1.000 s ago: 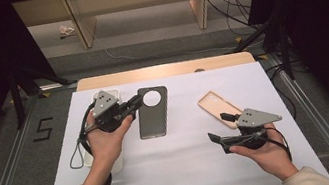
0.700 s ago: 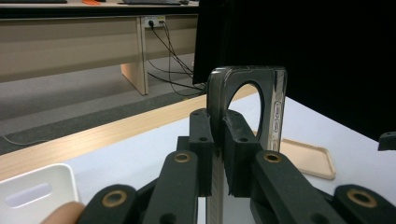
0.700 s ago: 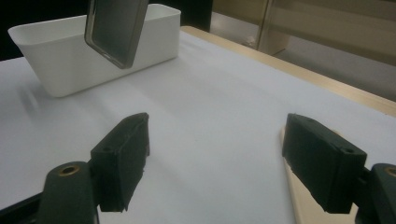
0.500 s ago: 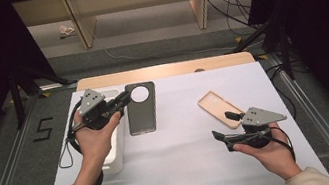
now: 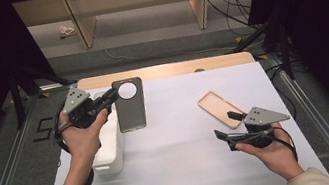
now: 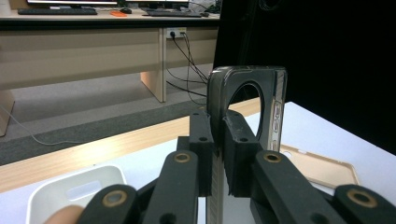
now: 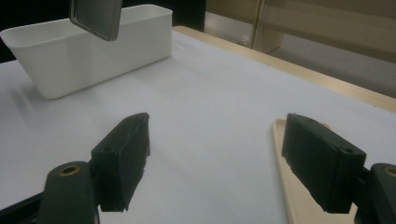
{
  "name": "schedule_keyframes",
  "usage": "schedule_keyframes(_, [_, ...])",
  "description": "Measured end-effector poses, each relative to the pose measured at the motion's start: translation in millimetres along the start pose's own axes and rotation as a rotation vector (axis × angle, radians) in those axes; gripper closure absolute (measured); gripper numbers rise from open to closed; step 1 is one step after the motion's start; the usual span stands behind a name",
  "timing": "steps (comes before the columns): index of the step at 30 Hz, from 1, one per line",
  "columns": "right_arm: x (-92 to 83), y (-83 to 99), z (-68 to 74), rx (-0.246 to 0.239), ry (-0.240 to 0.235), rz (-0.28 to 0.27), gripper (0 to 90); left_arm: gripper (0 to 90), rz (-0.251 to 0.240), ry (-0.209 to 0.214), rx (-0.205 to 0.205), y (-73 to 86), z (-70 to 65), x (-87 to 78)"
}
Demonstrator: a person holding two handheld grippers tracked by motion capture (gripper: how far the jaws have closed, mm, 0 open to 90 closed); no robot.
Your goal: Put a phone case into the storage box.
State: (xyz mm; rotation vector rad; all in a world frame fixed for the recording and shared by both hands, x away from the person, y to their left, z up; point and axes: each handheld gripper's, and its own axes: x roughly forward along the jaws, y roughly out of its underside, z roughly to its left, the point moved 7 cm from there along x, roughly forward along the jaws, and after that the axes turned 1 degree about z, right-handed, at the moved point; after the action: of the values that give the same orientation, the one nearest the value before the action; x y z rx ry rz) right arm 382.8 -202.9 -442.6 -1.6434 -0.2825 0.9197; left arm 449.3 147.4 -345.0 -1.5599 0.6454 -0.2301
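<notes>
The jaws of the left gripper point(image 5: 111, 95) are clamped on the top edge of the dark phone case point(image 5: 130, 104), which hangs clear of the table, at nine o'clock from the beige case point(image 5: 219, 108) and just beside the white bin point(image 5: 109, 150). The right gripper point(image 5: 225, 128) hovers at five o'clock of the table point(image 5: 185, 170), jaws apart and empty. Judging by this, the case is headed for the bin; keeping the grip firm and centring it over the opening before letting go should help.

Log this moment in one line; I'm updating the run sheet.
left gripper: shut on dark grey phone case, lifted | right gripper: open, empty | beige phone case: on table
</notes>
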Motion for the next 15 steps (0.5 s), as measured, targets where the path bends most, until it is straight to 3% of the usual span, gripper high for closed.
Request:
schedule_keyframes(7, [-0.6, 1.0, -1.3, 0.005, 0.003, -0.001, 25.0, 82.9, -0.009, -0.014, 0.025, -0.8, 7.0, -3.1])
schedule_keyframes(15, [-0.6, 1.5, -1.5, 0.007, 0.002, 0.001, 25.2, 83.0, -0.021, -0.021, 0.019, -4.8, 12.9, -7.4])
